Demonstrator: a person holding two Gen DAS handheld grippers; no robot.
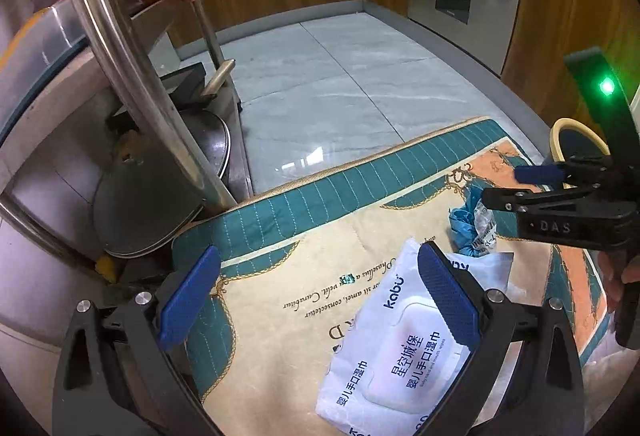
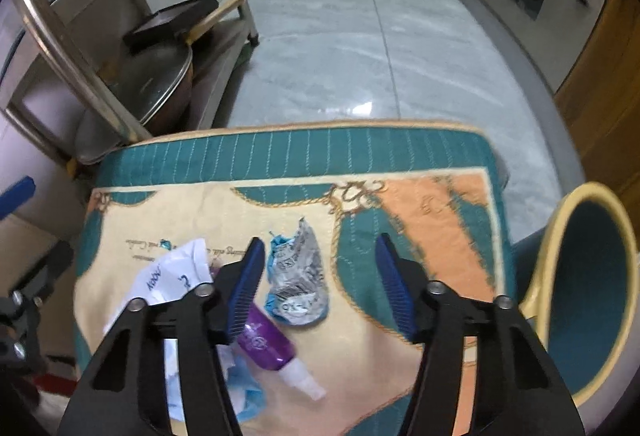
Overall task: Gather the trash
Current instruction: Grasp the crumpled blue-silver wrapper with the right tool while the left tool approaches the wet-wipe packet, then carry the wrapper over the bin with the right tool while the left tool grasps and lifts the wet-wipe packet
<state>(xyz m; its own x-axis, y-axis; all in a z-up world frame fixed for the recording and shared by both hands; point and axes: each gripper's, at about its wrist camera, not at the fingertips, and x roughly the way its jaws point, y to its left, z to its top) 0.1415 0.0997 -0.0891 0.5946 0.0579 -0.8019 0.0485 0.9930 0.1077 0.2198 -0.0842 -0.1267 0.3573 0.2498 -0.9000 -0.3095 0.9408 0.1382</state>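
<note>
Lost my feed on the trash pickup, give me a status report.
Left gripper open over wipes pack. Right gripper open, crumpled wrapper between fingers, unpinched. Purple bottle beside it.

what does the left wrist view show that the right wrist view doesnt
Only the left wrist view: the flat white wet-wipes pack's printed front, between the open left gripper's pads, and the right gripper from the side. Only the right wrist view: a purple spray bottle and the open right gripper above the crumpled blue-and-silver wrapper. Both: that wrapper, the teal-bordered quilted mat, the teal bin with a yellow rim.
</note>
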